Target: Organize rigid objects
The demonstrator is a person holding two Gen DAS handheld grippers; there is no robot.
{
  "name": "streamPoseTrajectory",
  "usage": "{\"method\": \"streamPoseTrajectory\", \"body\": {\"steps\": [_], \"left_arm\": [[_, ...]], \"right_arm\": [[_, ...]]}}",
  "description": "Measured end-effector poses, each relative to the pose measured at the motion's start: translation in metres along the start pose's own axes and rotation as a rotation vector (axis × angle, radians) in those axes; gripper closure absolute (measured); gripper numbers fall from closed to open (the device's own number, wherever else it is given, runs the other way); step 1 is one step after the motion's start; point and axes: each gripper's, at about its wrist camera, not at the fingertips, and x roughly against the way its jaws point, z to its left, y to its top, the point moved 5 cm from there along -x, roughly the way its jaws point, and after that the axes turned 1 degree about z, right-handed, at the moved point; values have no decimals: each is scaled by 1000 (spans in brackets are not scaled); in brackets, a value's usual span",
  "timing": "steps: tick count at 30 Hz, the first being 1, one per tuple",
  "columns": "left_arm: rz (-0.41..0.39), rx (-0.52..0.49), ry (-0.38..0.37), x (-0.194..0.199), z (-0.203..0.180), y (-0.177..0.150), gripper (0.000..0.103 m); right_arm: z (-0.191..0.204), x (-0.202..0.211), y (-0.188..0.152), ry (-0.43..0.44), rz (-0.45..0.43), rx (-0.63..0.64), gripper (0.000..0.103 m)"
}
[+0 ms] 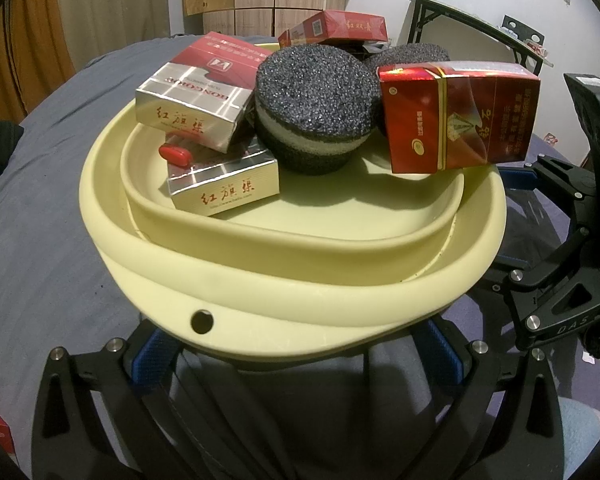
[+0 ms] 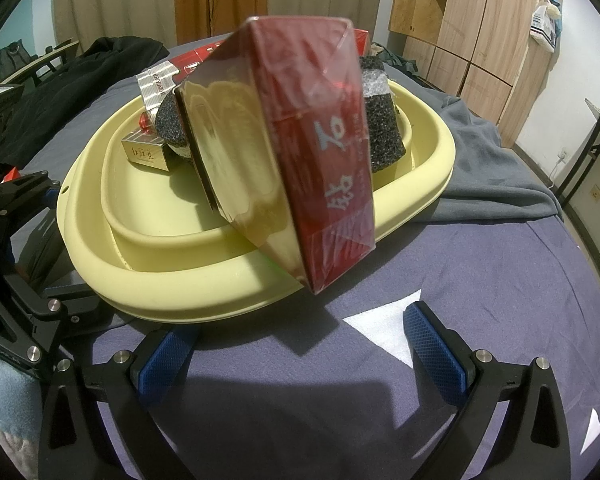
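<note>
My left claw (image 1: 296, 364) was spread wide and released at the near rim of the yellow basin (image 1: 260, 280), which lay on the bed (image 1: 40, 220). My right claw (image 2: 300, 356) was also released, holding nothing. The red pack (image 2: 300, 160) leaned tilted on the basin's rim, beside the black sponges (image 1: 316, 100) and silver packs (image 1: 196, 100).

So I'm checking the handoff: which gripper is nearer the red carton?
Right. The right gripper sits open just below the red carton; the left gripper is across the basin.
</note>
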Motion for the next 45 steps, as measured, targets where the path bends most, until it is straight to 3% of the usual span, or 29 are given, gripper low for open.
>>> {"method": "streamPoseTrajectory", "body": {"steps": [45], "left_arm": [[4, -12, 12, -7, -9, 4, 0]], "right_arm": [[0, 0, 0, 0, 0, 0, 0]]}}
